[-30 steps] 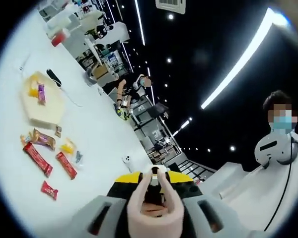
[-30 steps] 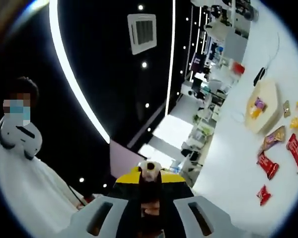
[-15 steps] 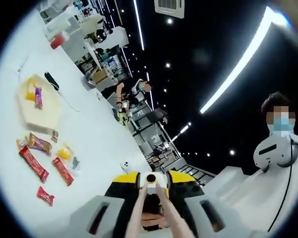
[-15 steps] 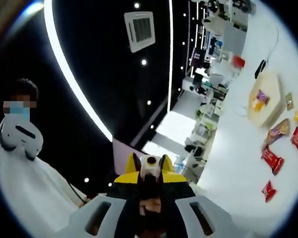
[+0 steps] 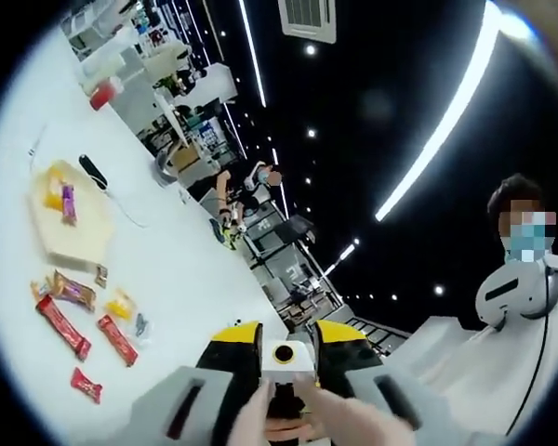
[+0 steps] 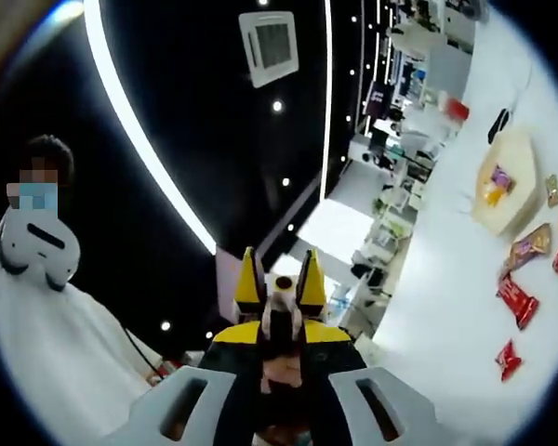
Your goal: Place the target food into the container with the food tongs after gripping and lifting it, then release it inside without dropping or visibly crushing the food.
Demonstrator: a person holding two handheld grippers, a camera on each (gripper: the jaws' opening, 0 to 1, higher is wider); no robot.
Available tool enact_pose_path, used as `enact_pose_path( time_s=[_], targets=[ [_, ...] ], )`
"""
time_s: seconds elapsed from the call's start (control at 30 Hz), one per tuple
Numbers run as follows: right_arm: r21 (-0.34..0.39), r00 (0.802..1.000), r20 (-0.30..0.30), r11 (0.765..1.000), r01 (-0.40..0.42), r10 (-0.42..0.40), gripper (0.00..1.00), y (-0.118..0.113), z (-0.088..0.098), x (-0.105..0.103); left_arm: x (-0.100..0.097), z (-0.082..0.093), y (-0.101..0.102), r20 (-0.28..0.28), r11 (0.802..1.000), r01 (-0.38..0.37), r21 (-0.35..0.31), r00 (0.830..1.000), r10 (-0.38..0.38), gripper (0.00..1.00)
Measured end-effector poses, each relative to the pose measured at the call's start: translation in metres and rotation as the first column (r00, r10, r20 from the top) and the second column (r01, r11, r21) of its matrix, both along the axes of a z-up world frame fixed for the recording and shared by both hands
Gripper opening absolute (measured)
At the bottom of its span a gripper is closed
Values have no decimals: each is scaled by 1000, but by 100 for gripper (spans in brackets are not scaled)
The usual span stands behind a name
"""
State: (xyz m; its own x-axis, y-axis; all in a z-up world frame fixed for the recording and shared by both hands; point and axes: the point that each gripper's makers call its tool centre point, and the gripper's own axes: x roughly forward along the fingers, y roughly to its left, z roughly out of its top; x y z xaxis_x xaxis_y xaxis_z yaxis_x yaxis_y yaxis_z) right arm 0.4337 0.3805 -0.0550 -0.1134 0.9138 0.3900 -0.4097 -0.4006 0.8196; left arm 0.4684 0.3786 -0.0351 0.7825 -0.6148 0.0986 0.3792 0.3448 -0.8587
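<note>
A dark ceiling point(image 5: 381, 102) with a light strip point(image 5: 446, 111) spans white tables point(image 5: 177, 260).

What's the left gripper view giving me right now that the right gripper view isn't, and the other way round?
Left gripper view: a distant person standing beyond the white table.

Right gripper view: the right gripper with its yellow jaws raised and standing apart, and a bright lit opening in the room behind.

Both: the table, the pale hexagonal container with yellow and purple food in it, the red packets beside it, the black object past the container, and the ceiling vent.
</note>
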Motion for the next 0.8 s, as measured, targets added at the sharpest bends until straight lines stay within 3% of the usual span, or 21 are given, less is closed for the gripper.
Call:
enact_pose_path(
  time_s=[0.07,0.3,0.4,0.53,0.73,0.8],
  targets=[
    [4,999,-50,1000,3,-3,14,0,0,5,-3,-4,-3,-9,999,20,27,1000,-20,19],
    [7,998,-52,1000,-18,18,16,1,1,4,-9,-7,-5,-27,999,26,30,999,-25,19],
    [8,997,-64,999,-42,43,20,1,3,2,-12,-4,-5,-7,998,31,49,999,-31,21],
    [50,993,-79,995,-82,86,23,-4,11,-1,-15,1,-8,15,998,52,26,998,-53,22],
    [46,993,-53,994,-103,105,28,-13,16,0,-14,7,-11,40,998,56,18,998,-56,25],
    [29,994,-32,994,-104,105,26,-15,13,0,-11,14,-5,77,1000,19,14,997,-20,26]
  ],
)
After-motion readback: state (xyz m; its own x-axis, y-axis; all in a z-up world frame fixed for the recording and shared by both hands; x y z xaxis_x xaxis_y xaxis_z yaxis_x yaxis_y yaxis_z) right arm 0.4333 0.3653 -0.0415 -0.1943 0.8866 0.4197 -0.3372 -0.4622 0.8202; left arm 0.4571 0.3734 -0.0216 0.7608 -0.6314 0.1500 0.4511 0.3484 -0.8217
